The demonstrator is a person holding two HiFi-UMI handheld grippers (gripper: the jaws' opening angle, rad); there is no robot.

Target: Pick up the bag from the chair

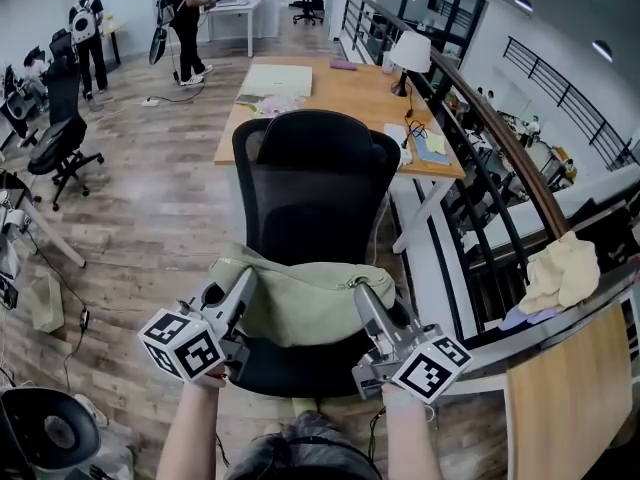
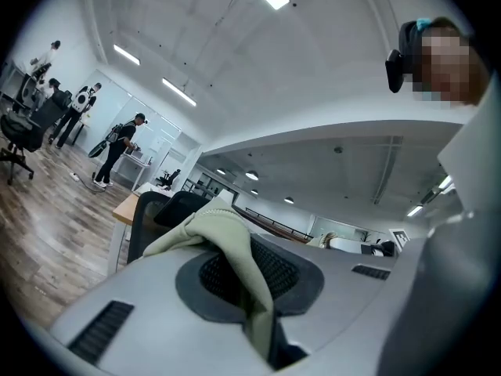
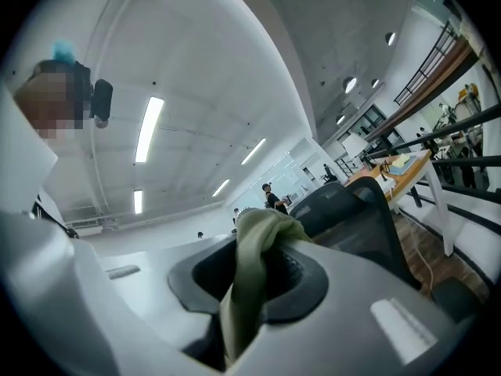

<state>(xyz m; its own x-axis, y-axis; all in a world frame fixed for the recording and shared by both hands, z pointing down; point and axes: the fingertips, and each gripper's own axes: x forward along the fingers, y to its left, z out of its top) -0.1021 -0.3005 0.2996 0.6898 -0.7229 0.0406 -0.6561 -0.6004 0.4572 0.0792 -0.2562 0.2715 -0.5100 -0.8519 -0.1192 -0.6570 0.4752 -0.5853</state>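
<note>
Pinching tight, the left fingers (image 1: 237,293) are closed on one end of the green bag (image 1: 305,303). The right fingers (image 1: 368,310) are closed on the other end. The bag hangs between them, its long way running left to right, low over the seat of the black chair (image 1: 315,168). Both sides look equally near, so I think the pull should go straight up, both together.
</note>
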